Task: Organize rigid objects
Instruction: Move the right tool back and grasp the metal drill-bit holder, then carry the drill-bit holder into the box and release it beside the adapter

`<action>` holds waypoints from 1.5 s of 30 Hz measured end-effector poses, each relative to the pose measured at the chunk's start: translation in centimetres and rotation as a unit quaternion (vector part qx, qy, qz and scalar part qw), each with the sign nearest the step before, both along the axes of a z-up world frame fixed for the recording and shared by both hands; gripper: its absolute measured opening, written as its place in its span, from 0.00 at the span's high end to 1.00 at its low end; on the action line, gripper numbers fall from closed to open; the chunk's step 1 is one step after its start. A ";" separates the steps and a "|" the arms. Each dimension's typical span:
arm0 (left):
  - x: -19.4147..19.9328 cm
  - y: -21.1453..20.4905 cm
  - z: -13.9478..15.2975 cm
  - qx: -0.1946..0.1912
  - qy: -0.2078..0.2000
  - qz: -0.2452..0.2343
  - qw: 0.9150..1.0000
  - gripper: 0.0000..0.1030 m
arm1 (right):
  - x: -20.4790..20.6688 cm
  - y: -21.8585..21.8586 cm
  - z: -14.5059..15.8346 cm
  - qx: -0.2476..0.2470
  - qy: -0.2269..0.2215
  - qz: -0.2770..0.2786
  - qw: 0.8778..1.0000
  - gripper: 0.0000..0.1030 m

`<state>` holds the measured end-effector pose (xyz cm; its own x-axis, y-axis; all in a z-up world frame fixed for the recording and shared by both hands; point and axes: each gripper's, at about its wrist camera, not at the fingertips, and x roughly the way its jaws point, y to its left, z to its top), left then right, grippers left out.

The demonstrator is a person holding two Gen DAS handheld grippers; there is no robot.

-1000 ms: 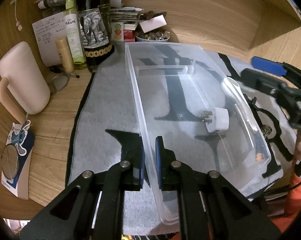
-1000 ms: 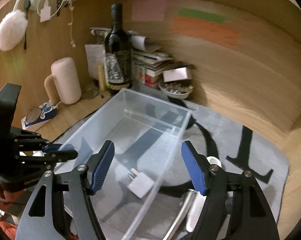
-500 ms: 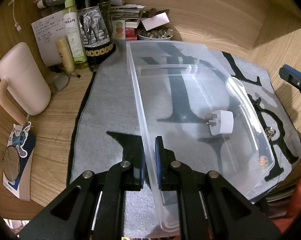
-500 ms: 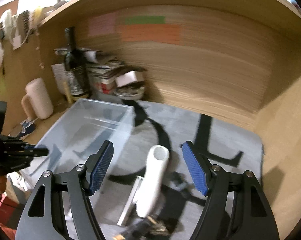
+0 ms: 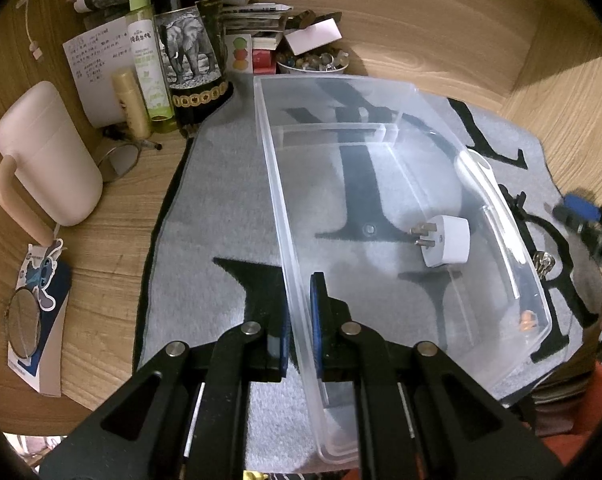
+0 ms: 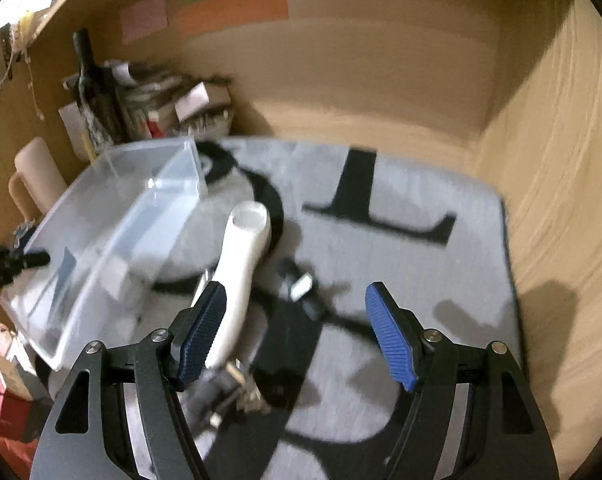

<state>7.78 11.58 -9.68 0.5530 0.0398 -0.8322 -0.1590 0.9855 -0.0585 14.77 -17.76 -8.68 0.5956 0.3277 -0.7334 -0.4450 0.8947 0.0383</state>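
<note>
The left gripper (image 5: 299, 320) is clamped on the near side wall of the clear plastic bin (image 5: 277, 184), one blue pad outside the wall and one inside. A white plug adapter (image 5: 447, 240) lies on the bin's floor, well beyond the pads, prongs pointing towards the clamped wall. The bin sits on a grey mat with black letters (image 5: 221, 208). Off the bin's far corner stand a dark wine bottle with an elephant label (image 5: 189, 56) and a green spray bottle (image 5: 147, 64); a pink lidded mug (image 5: 49, 156) stands farther to the side.

The right gripper (image 6: 295, 334) stands open and empty above the mat. A white handheld device (image 6: 241, 256) lies just outside the bin (image 6: 113, 236), beside its right-hand wall, with blurred small items near its lower end.
</note>
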 end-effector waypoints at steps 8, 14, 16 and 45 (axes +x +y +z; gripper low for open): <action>0.0 0.0 0.0 -0.001 0.000 0.000 1.000 0.91 | -2.1 -1.2 -3.9 0.011 0.053 -0.024 0.998 0.33; 0.0 0.0 -0.1 0.000 -0.001 0.000 1.000 0.91 | -2.7 -1.7 -4.8 0.021 0.069 -0.029 0.997 0.50; 0.0 0.0 -0.1 0.001 0.000 -0.001 1.000 0.91 | -2.6 -1.6 -4.9 0.020 0.071 -0.027 0.997 0.58; -0.1 0.3 -0.2 -0.005 -0.008 -0.012 1.000 0.90 | -2.4 3.7 2.8 0.052 -0.050 0.028 0.997 0.71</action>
<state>7.70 11.87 -9.86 0.5662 0.0179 -0.8240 -0.1336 0.9885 -0.0703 12.41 -14.08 -5.88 0.6424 0.4336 -0.6319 -0.5010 0.8616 0.0818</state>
